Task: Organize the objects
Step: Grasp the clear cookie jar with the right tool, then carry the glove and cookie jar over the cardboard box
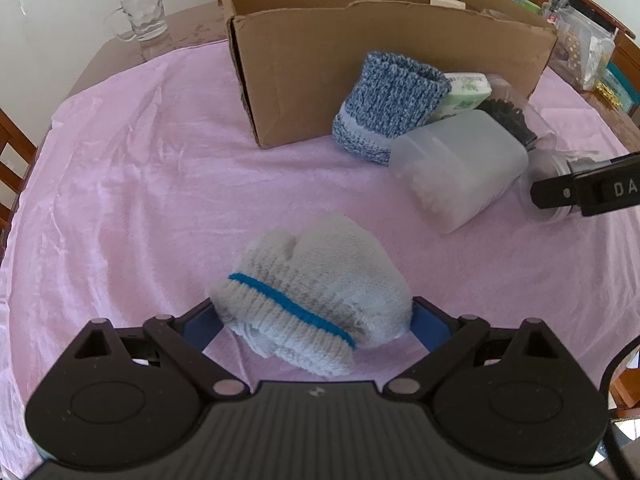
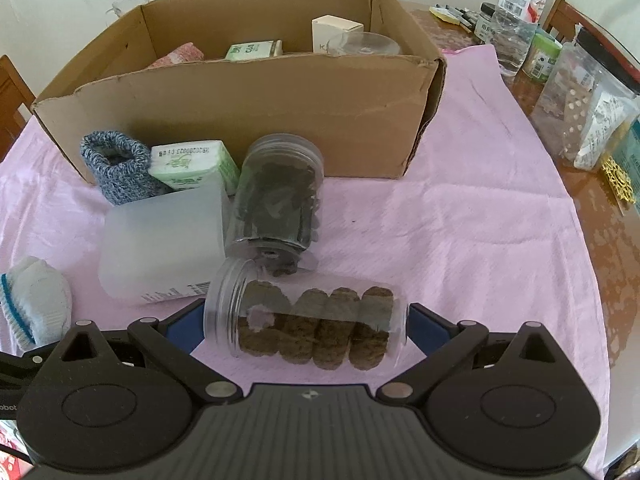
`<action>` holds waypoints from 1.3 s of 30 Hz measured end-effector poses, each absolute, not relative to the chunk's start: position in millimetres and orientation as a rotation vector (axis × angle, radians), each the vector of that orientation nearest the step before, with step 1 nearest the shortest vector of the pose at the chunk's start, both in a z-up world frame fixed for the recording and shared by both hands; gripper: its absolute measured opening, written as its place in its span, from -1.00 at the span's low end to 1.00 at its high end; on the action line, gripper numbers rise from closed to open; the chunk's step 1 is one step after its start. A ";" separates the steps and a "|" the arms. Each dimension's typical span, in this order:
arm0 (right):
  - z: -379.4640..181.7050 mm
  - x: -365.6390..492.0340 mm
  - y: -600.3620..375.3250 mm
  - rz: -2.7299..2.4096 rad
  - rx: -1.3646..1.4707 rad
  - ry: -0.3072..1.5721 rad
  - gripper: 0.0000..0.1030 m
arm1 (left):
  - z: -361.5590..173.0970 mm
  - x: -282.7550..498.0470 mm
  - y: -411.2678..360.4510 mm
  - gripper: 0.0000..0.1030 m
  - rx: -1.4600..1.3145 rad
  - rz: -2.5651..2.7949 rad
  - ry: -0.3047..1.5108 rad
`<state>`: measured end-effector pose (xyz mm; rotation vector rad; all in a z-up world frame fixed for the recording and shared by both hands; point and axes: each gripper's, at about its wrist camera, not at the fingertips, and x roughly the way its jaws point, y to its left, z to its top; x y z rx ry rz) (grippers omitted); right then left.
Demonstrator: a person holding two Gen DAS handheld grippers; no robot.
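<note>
Home dining rm: table (image 1: 120, 184), chairs (image 2: 568, 16)

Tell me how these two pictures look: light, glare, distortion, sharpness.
Left wrist view: soft daylight, strong fisheye bend with dark corners; the white sock looks slightly soft, and sheen shows on the pink cloth. Right wrist view: same bend, curving the cardboard box; the jar of brown pieces is fairly sharp, with glare on the bare table.

the left tool (image 1: 312, 320) grips a white sock (image 1: 316, 296) over the pink cloth (image 1: 140, 184). beyond, a blue sock (image 1: 384, 108) leans against the box (image 1: 360, 64), a frosted tub (image 1: 460, 168) beside it.
</note>
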<state>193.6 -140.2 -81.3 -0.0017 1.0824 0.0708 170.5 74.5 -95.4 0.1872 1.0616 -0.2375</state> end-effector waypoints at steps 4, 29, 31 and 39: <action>-81.4 192.9 -138.2 0.072 -0.019 1.087 0.94 | -95.5 173.0 72.0 0.87 0.180 -0.194 1.065; -47.5 176.7 -157.0 0.313 -0.115 1.071 0.86 | -51.3 178.7 77.5 0.62 0.203 -0.297 1.098; -41.9 177.7 -156.7 0.330 -0.126 1.066 0.86 | -42.6 178.8 74.9 0.62 0.212 -0.341 1.109; -13.9 184.6 -152.4 0.386 -0.200 1.023 0.86 | -2.1 185.5 62.2 0.62 0.235 -0.435 1.069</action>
